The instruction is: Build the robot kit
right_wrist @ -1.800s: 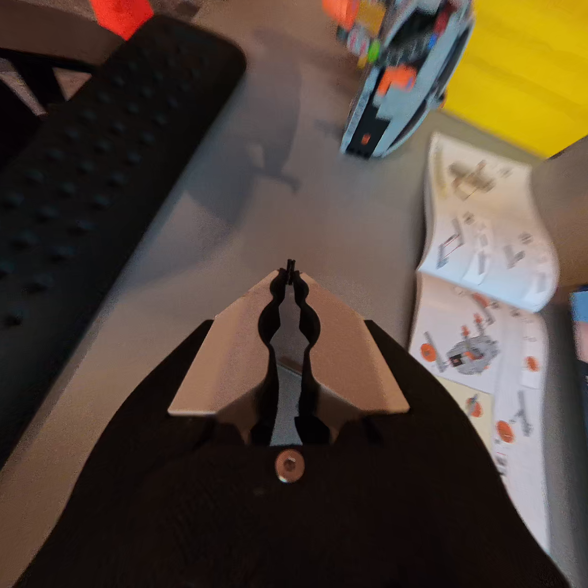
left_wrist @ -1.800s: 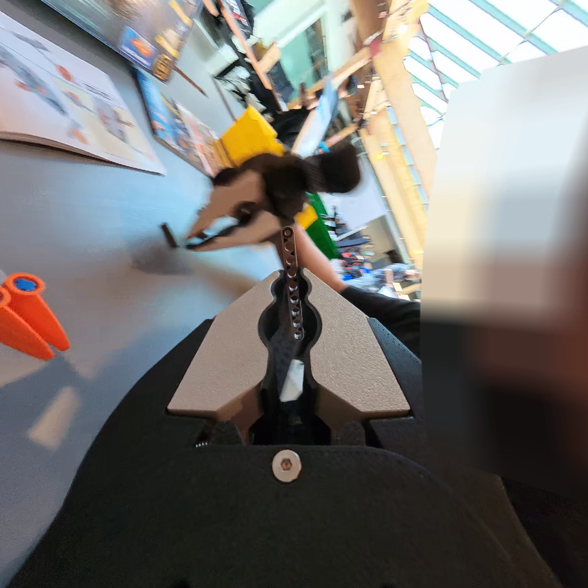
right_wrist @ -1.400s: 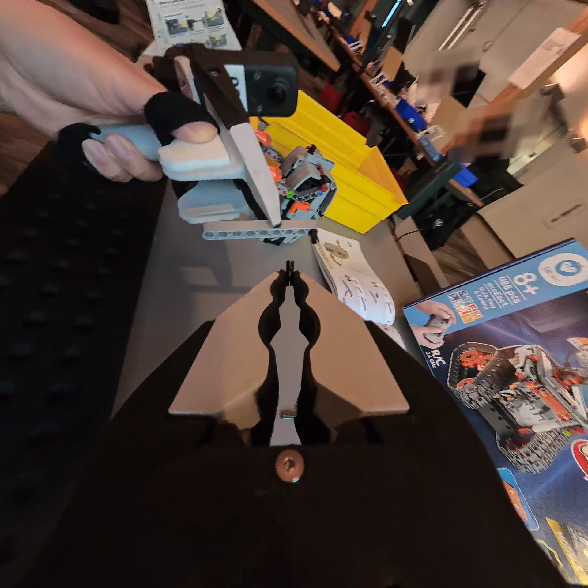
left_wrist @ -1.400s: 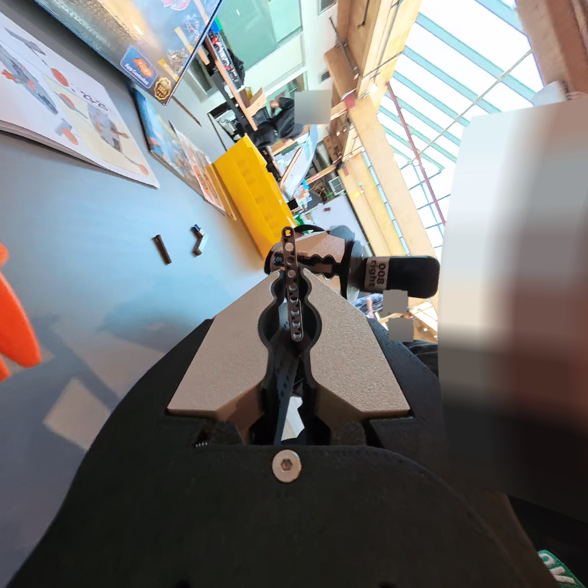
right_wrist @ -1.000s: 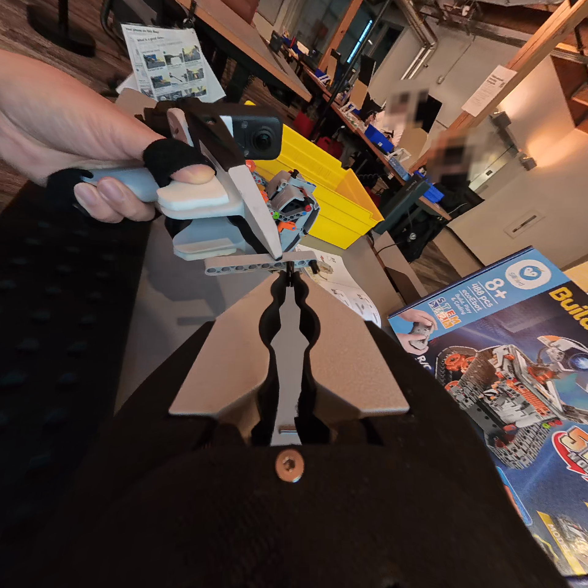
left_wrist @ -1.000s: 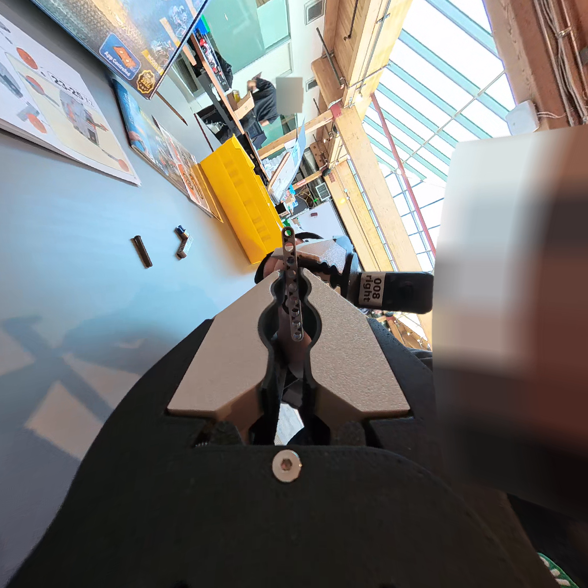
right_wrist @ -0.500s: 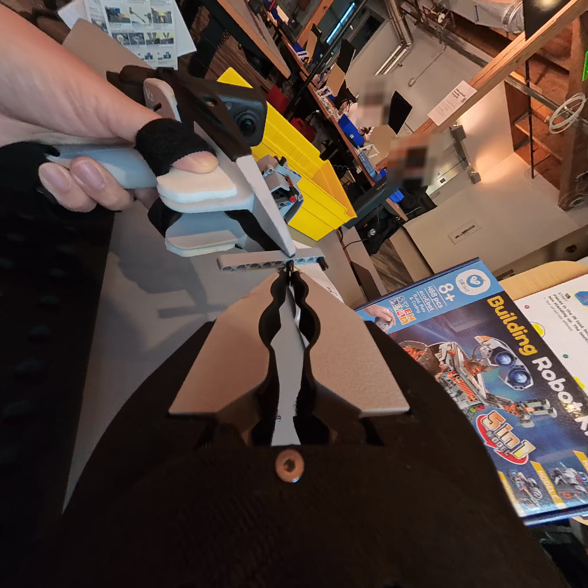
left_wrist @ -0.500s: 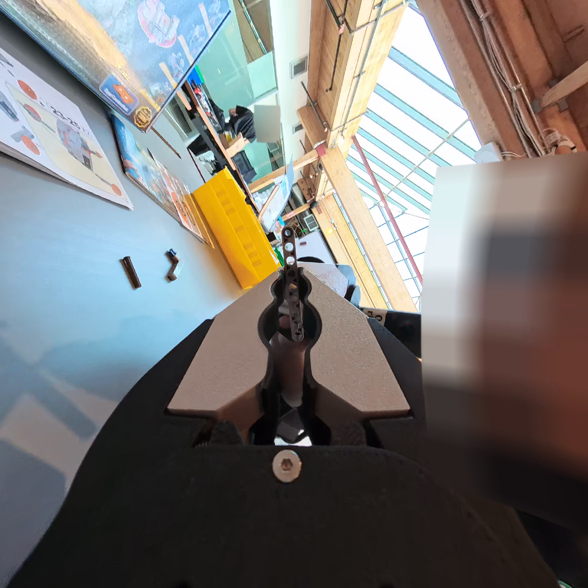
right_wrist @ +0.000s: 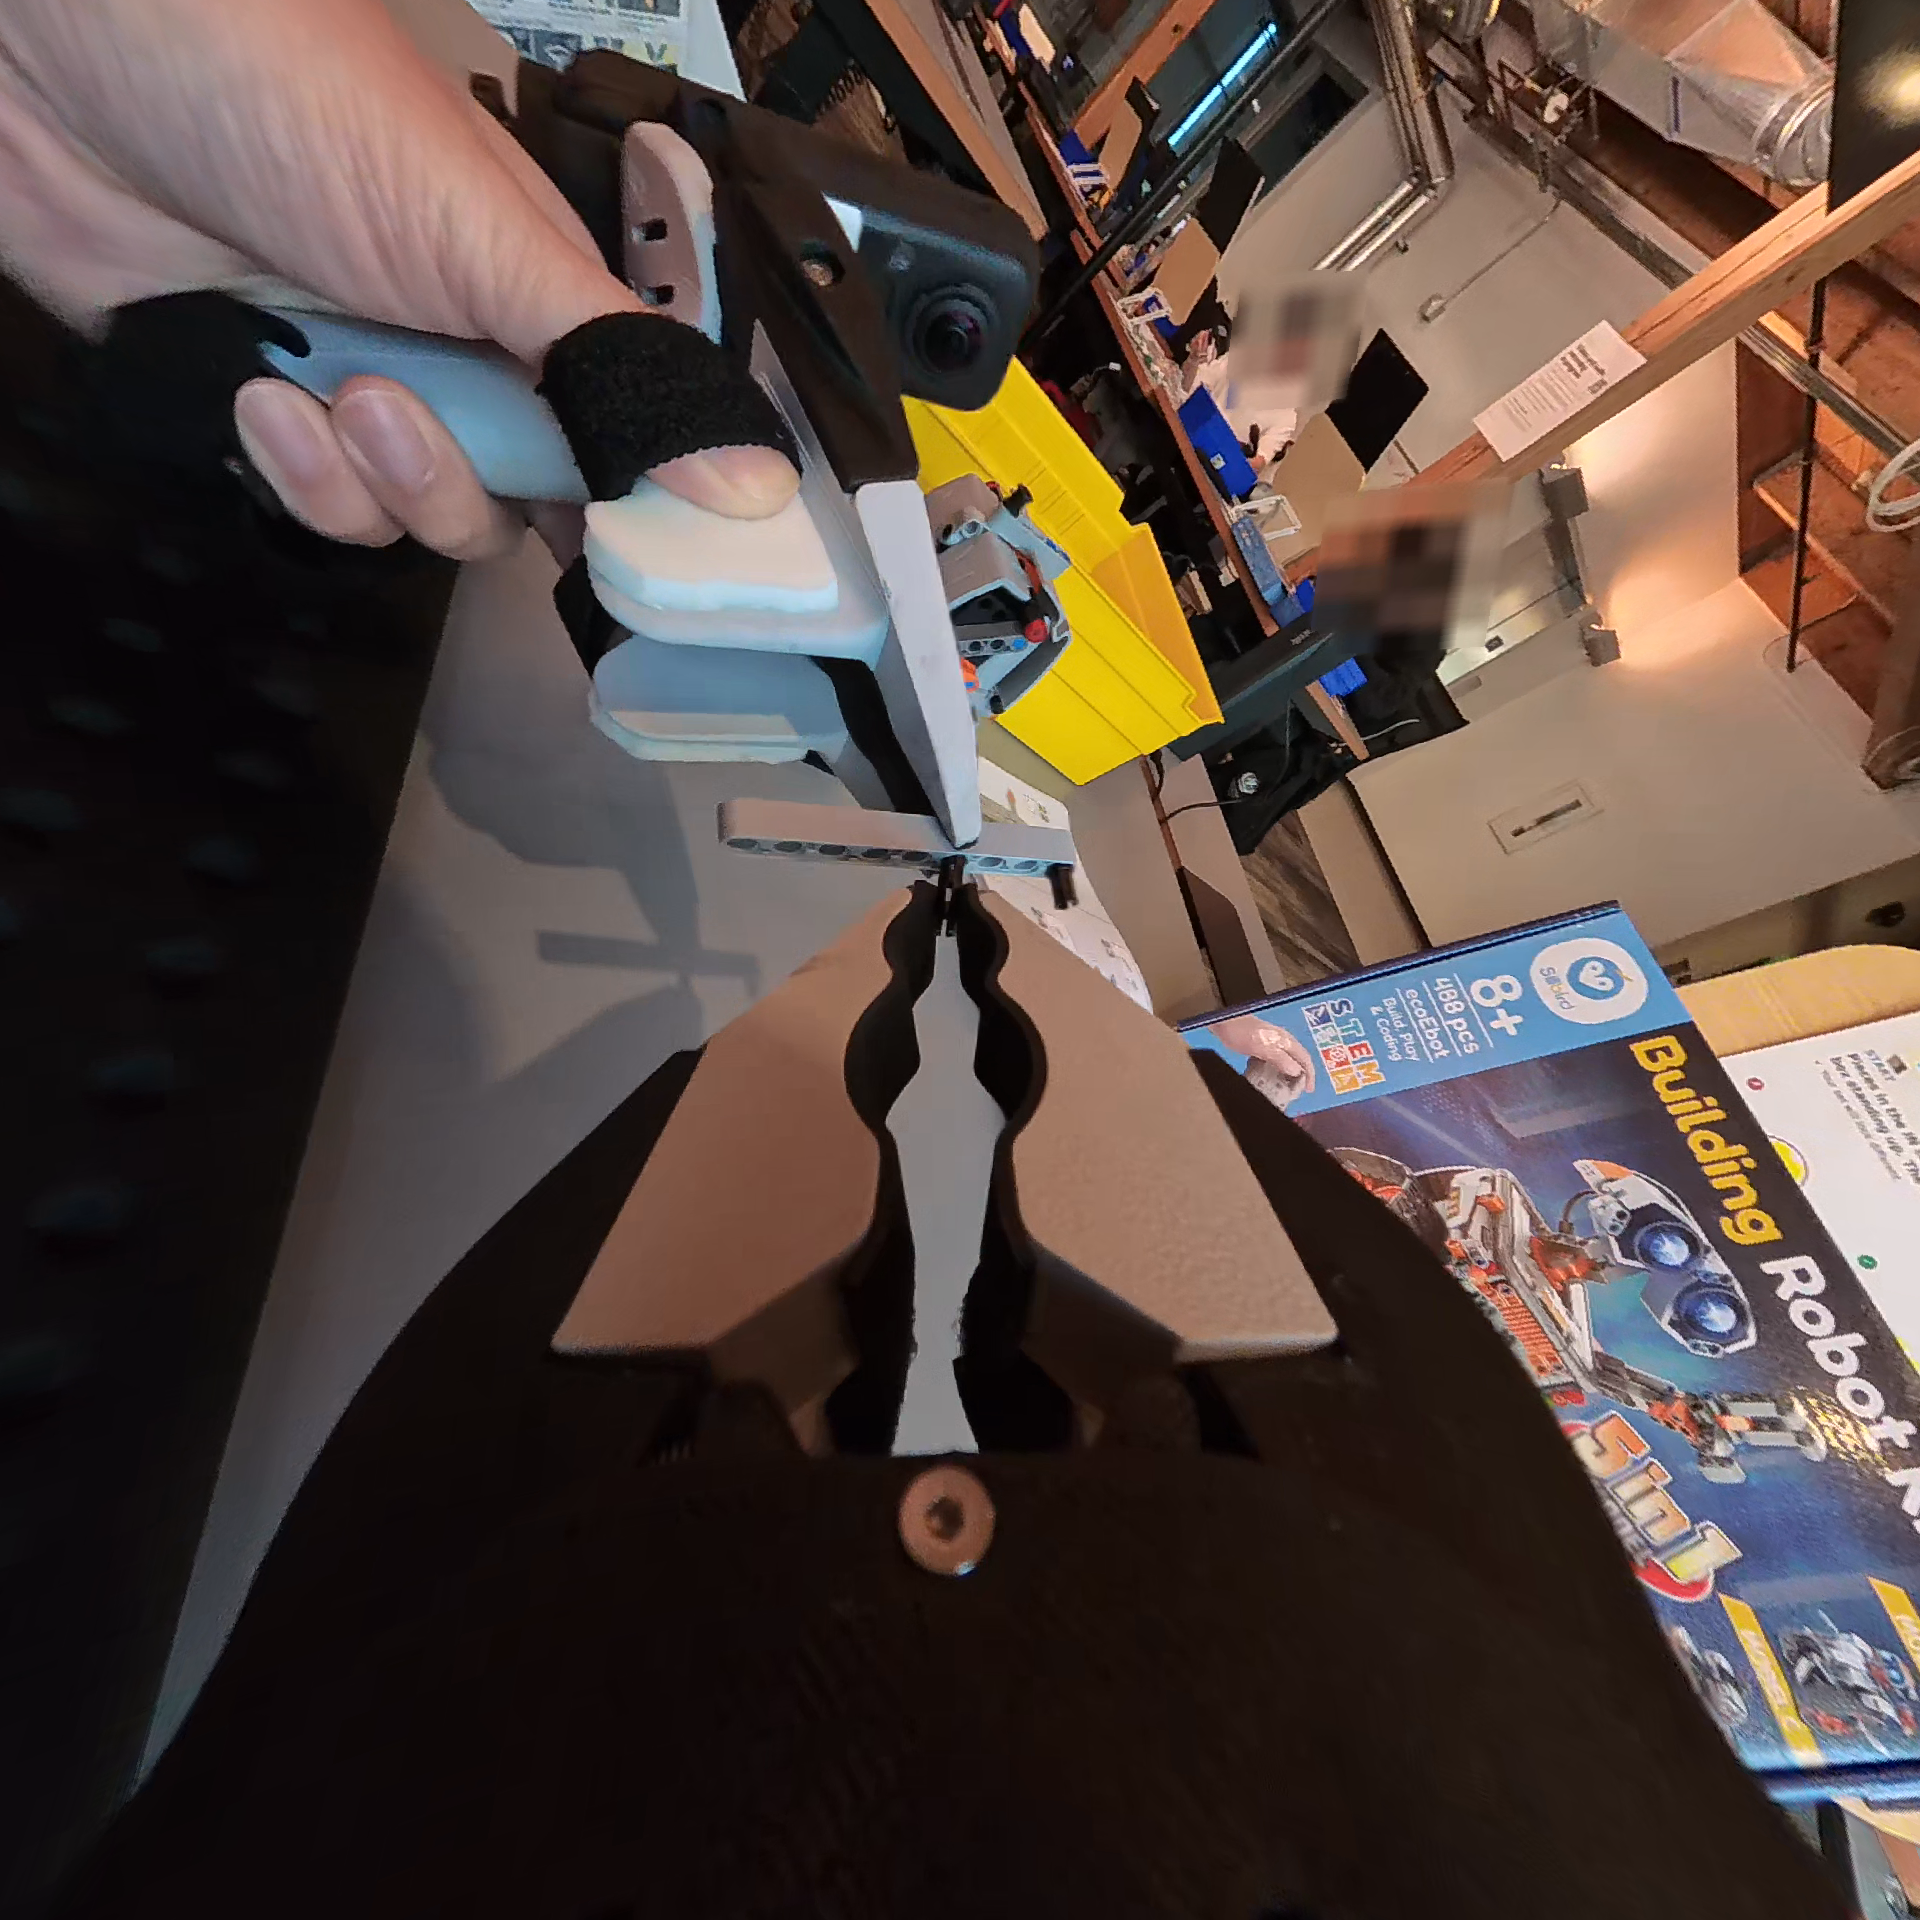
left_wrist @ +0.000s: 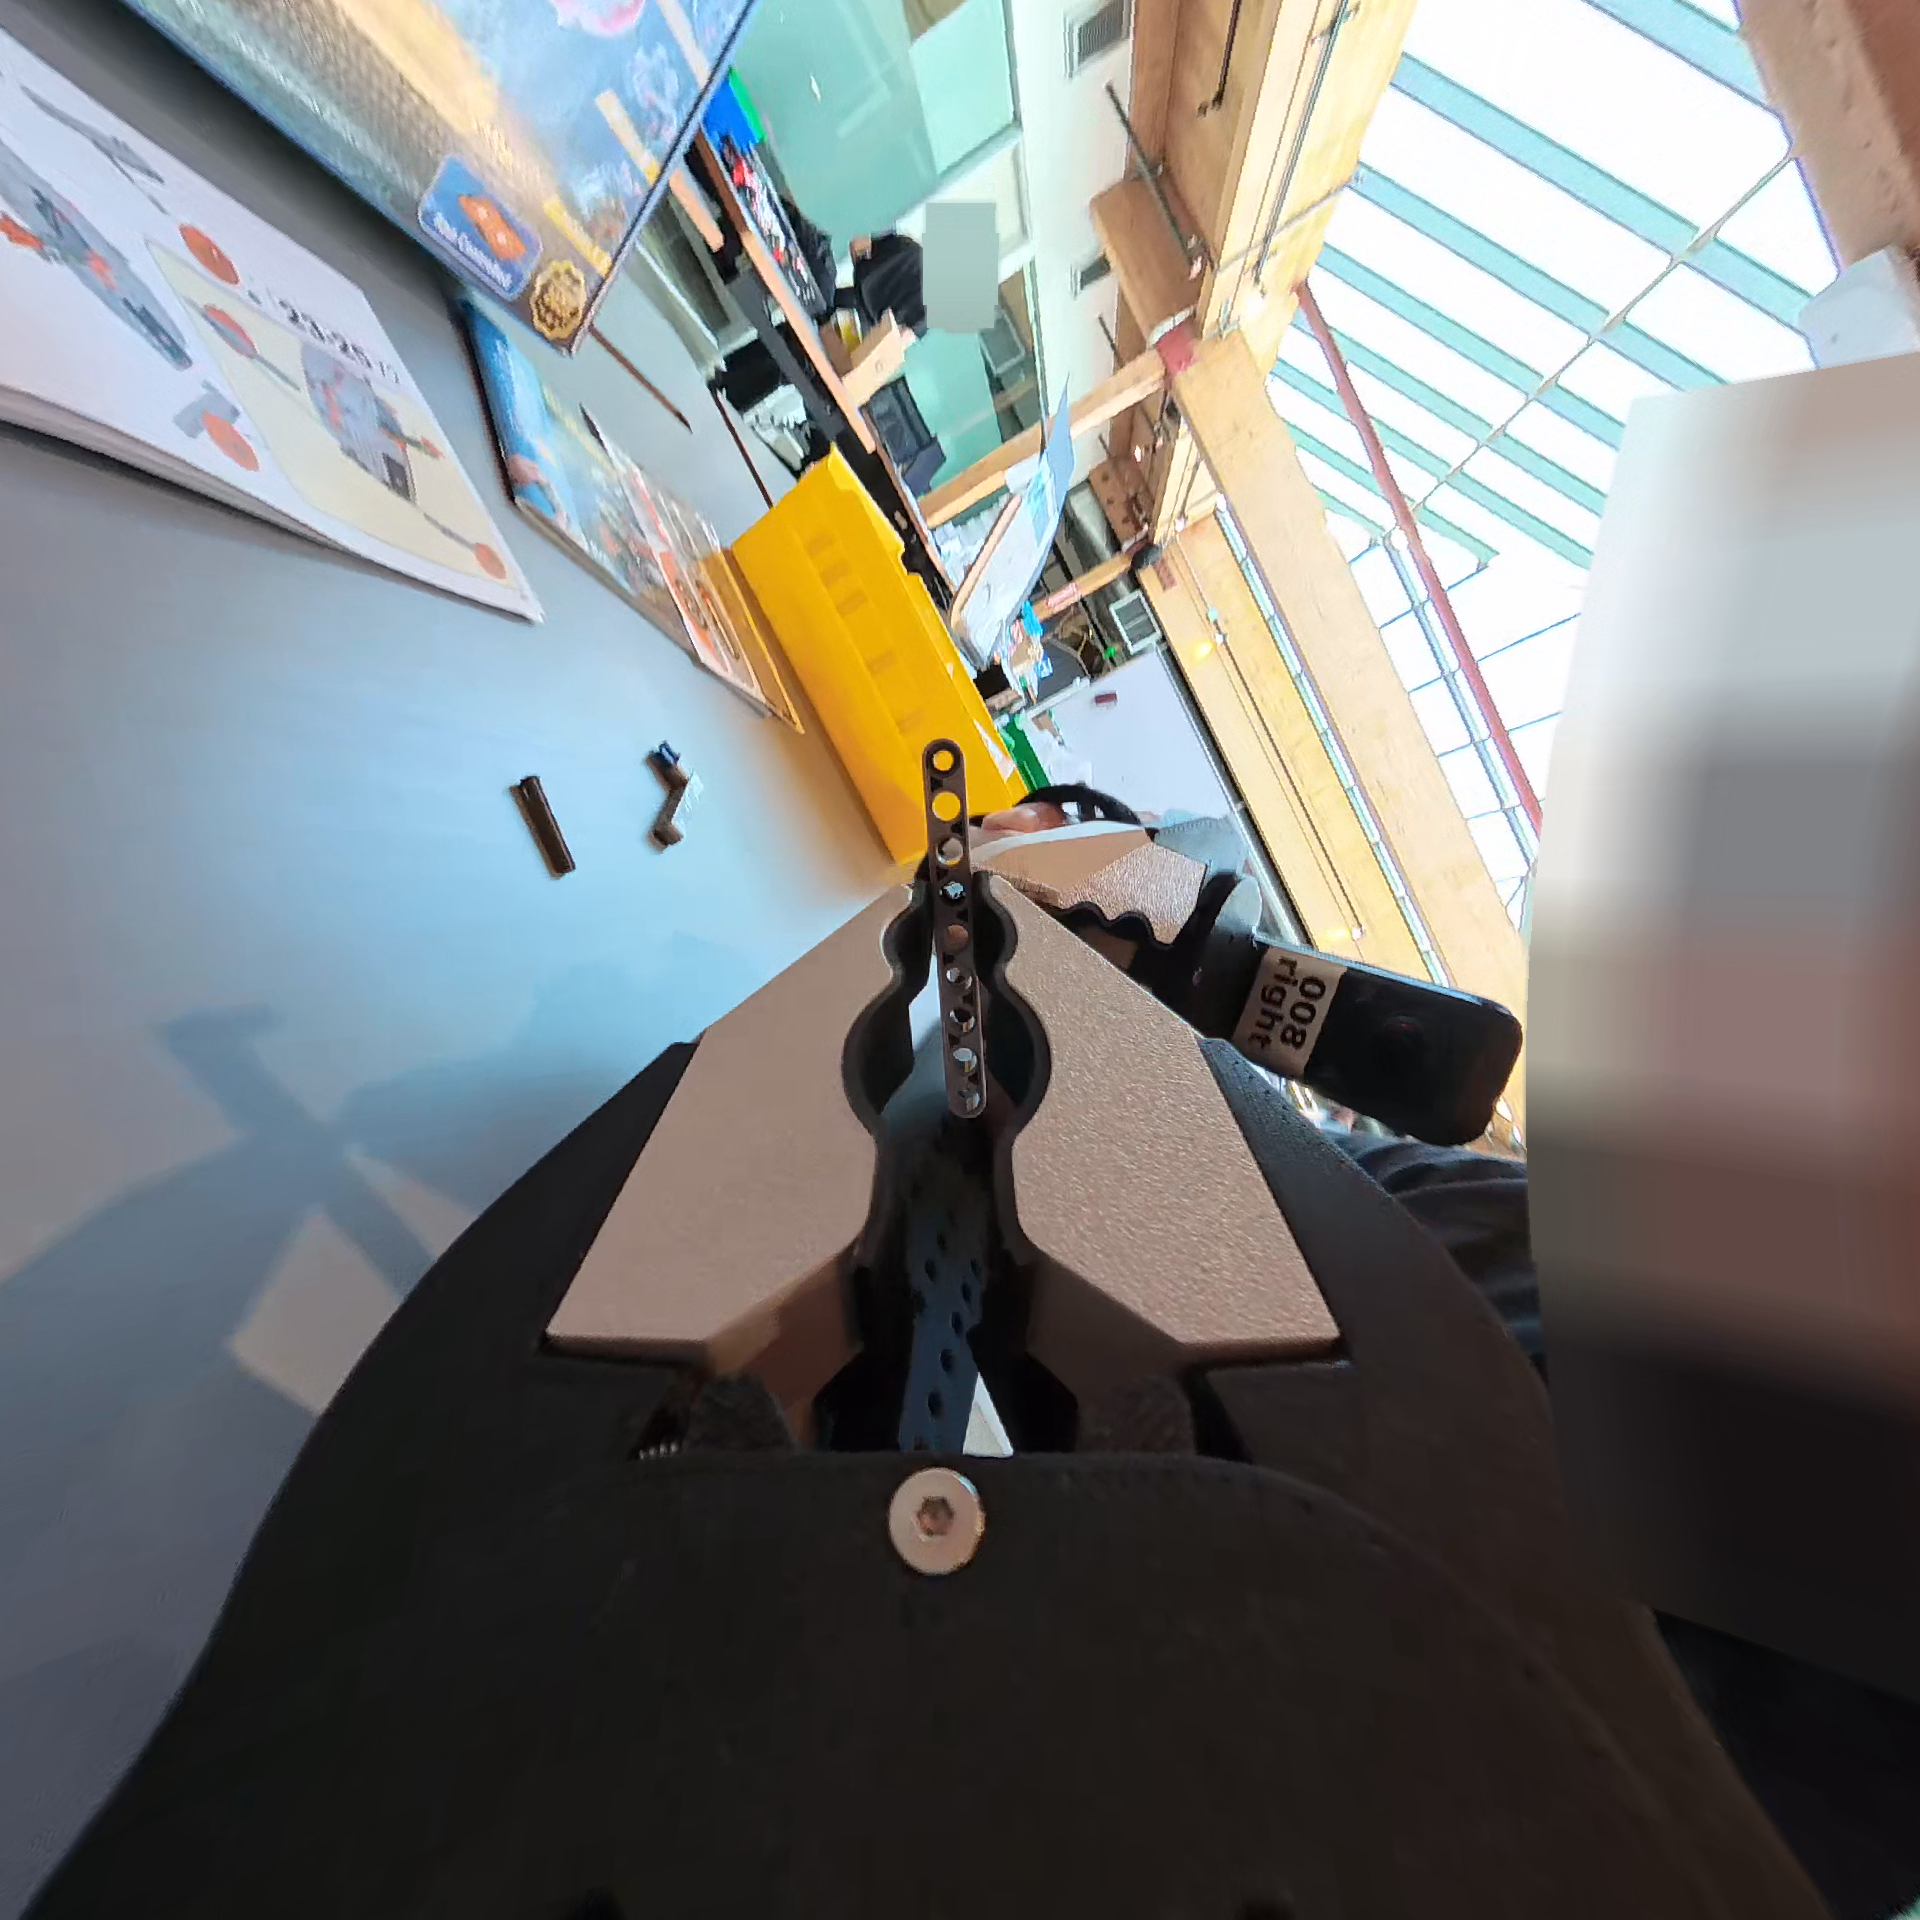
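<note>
Grey holed beam (left_wrist: pixel 954 935) is clamped in our left gripper (left_wrist: pixel 951 883), sticking out past the tips, lifted off the desk (left_wrist: pixel 260 883). Our right gripper (right_wrist: pixel 948 896) is pinched on a small black pin (right_wrist: pixel 948 891), whose tip touches the beam's (right_wrist: pixel 894 831) underside near mid-length. Two dark loose parts (left_wrist: pixel 608 805) lie on the desk toward its far edge, near the yellow bin (left_wrist: pixel 862 644). Booklet (left_wrist: pixel 229 343) and kit box (right_wrist: pixel 1621 1278) sit along the far side.
</note>
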Tool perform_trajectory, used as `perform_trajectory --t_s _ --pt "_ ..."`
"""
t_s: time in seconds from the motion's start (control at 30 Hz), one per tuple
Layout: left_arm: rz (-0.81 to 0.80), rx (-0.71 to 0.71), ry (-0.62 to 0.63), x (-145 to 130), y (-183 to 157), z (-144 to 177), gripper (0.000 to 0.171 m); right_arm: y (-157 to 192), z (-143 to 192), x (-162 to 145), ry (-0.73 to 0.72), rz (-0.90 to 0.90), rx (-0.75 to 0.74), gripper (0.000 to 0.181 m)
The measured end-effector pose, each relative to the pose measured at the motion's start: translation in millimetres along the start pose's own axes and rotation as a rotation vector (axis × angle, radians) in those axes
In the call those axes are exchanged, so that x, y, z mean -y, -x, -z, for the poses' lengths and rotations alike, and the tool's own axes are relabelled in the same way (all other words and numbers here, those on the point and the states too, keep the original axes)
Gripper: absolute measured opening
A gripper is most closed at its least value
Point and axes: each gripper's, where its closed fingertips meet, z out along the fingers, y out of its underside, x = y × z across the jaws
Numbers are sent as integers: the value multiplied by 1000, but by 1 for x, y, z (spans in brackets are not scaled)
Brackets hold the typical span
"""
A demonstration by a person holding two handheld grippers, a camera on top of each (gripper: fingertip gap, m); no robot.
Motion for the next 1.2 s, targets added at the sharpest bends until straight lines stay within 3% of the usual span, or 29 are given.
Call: perform_trajectory --t_s 0.33,0.47,0.57,0.7,0.87,1.03,1.2 --pt "-45 31 158 -13 4 1 6 12 0 2 -29 31 63 1" --pt "-57 47 137 -7 5 2 6 7 -5 2 -3 -21 30 2" --pt "-38 22 140 -3 1 4 6 2 -5 7 -67 -78 33 3" --pt "-7 20 243 -10 -2 5 5 1 10 9 -176 -154 135 17" --pt "21 24 472 -37 -6 10 6 13 29 15 -291 -154 291 52" --pt "45 69 727 -67 0 12 6 42 27 16 -245 -6 367 33" --pt "42 107 840 -77 10 6 6 62 27 4 -156 36 462 27"
